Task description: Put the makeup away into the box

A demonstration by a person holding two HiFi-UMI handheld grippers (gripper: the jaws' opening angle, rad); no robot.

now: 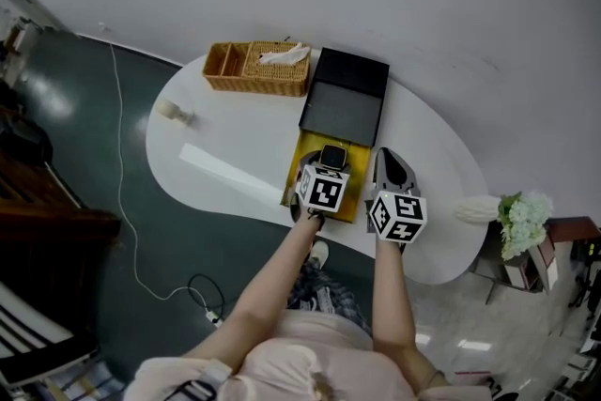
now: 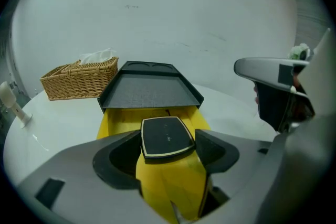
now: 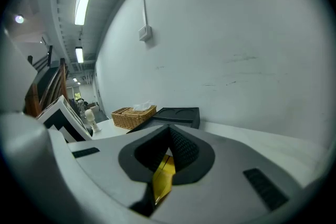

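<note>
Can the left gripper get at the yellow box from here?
Probably yes. The left gripper, shut on the compact, hangs just over the open box; the lid lies folded back, and the right gripper is off to the side.

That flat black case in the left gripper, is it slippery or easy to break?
The black case looks hard and smooth, so it probably won't flex but might slip from a light grip. Flat and thin, it seems light and unlikely to roll. The left gripper clamps its edges; a hard squeeze may crack it.

Left tongs [image 2: 168,152], right tongs [image 3: 168,157]: grey shells, black pads, black-and-white marker cubes [image 1: 324,190]. Pale pink top [image 1: 282,362].
</note>
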